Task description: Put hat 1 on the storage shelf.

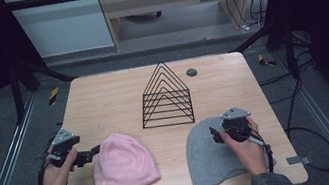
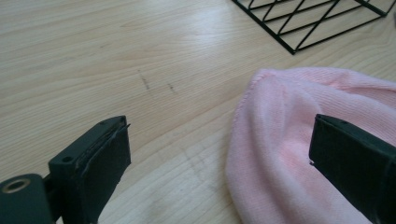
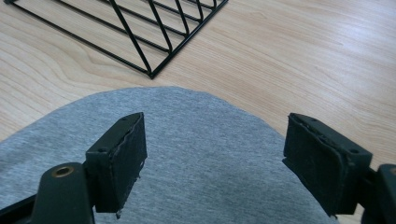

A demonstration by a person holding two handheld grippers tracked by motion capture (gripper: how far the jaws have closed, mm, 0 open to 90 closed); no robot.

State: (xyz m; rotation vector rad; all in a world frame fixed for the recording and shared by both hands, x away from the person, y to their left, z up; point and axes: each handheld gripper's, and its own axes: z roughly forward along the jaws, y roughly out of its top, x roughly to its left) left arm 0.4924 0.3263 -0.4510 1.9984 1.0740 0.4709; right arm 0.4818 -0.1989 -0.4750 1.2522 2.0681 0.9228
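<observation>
Near edge of counter (image 1: 101, 90): left tool (image 1: 92, 150) spread wide, w/ one jaw over the pink hat (image 1: 123, 162) (lying flat, front left), nothing pinched. Right tool (image 1: 216, 133) also spread, hovering over the gray hat (image 1: 208, 156) at front right. Farther back, btwn them, a black wire rack (image 1: 165, 95) stands upright.

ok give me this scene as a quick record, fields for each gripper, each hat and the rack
left gripper: open, at the pink hat's edge, holds nothing
right gripper: open, over the grey hat's crown, holds nothing
pink hat: lies flat, front left of table
grey hat: lies flat, front right
wire rack: black, triangular, upright at table centre, no hat in it
table: light wood
</observation>
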